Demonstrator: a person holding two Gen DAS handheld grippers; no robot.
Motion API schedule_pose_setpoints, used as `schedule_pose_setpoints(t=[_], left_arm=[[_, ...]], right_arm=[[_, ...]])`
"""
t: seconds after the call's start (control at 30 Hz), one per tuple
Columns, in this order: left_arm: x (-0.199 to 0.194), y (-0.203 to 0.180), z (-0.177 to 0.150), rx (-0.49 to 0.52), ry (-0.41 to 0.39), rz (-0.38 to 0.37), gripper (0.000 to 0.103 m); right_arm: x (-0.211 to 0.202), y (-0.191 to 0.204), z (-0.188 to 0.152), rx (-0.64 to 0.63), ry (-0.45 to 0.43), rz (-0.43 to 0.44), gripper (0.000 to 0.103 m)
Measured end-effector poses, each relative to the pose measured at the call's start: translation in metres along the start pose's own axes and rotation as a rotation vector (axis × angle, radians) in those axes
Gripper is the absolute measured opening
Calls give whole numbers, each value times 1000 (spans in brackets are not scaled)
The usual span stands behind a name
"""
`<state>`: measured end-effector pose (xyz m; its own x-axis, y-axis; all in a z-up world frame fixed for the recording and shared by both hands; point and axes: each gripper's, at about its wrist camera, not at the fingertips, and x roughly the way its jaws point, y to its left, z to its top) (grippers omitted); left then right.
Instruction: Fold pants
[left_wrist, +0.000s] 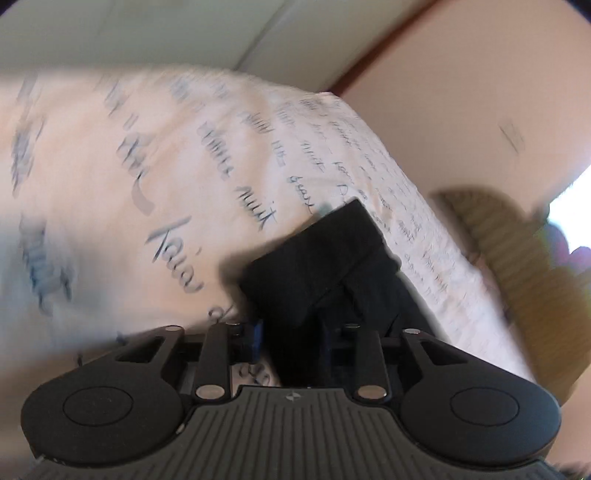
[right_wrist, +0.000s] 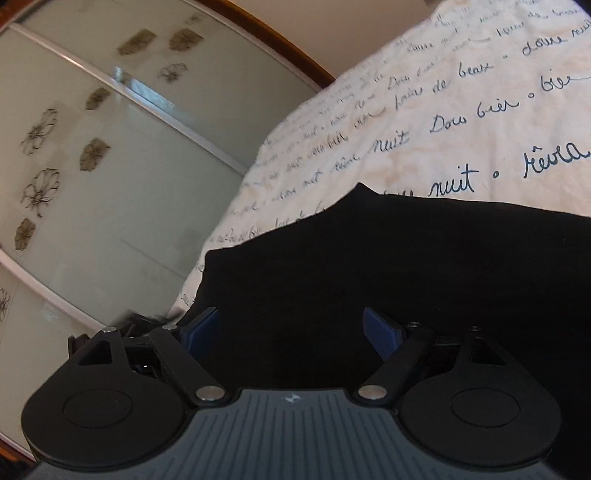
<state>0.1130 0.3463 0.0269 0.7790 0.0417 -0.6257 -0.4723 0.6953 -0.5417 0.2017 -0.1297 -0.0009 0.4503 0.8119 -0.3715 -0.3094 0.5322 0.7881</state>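
Note:
The black pants (right_wrist: 388, 266) lie on a white bed cover printed with dark handwriting (right_wrist: 461, 122). In the right wrist view my right gripper (right_wrist: 291, 332) is open, its blue pads (right_wrist: 382, 332) spread wide over the black cloth, nothing between them. In the left wrist view, which is blurred by motion, my left gripper (left_wrist: 291, 332) is shut on a fold of the pants (left_wrist: 321, 266) and holds it up above the bed cover (left_wrist: 184, 155). The cloth hides the right pad.
A frosted sliding wardrobe door with flower prints (right_wrist: 110, 166) stands past the bed's edge on the left. In the left wrist view a beige wall (left_wrist: 461, 92), a woven basket (left_wrist: 517, 277) and a bright window lie to the right.

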Motion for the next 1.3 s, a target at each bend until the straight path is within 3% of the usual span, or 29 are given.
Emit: schedule_pose_setpoints(t=[0.17,0.3,0.37,0.47,0.53,0.57,0.67,0.73,0.8,0.93,0.97,1.03,1.1,1.2,1.3], left_arm=[[-26,-14,0,87,-65,20,24],[-6,-3,-7,104,-11,59,26],[-9,-7,-13,169,-49,63,29],[-11,-5,-13,141,-40,16,41],[-20,-3,-11,139,-46,10,46],[-29,-5,-11,143,-66,14,54],[-66,-14,-17,215,-199,17,79],[-88,-21,-24,265,-279,2,85],[-101,-34,-31,312,-313,-22,86],[-103,-73,-50,363,-268,-107,86],[-102,-84,-56,370,-242,-132,86],[-98,-107,-70,382,-194,-181,86],[-97,-131,-87,415,-160,-232,86],[-99,-165,-111,477,-122,-294,86],[-106,-188,-134,546,-103,-356,90]], right_arm=[[-4,12,-21,-149,-37,-29,84],[-7,7,-21,-124,-44,-5,84],[-8,3,-20,-98,-53,20,84],[-9,6,-21,-98,-59,8,84],[-14,14,-22,-78,-75,-53,84],[-22,19,-25,-37,-99,-92,84],[-79,29,-49,119,-258,-144,85],[-132,27,-75,196,-392,-141,90],[-190,19,-101,267,-523,-198,97],[-305,-15,-142,470,-768,-439,99],[-328,-24,-152,528,-828,-468,99],[-367,-44,-173,650,-938,-412,99],[-390,-58,-182,717,-979,-384,98],[-409,-56,-182,742,-994,-554,99],[-411,-65,-181,734,-960,-524,99]])
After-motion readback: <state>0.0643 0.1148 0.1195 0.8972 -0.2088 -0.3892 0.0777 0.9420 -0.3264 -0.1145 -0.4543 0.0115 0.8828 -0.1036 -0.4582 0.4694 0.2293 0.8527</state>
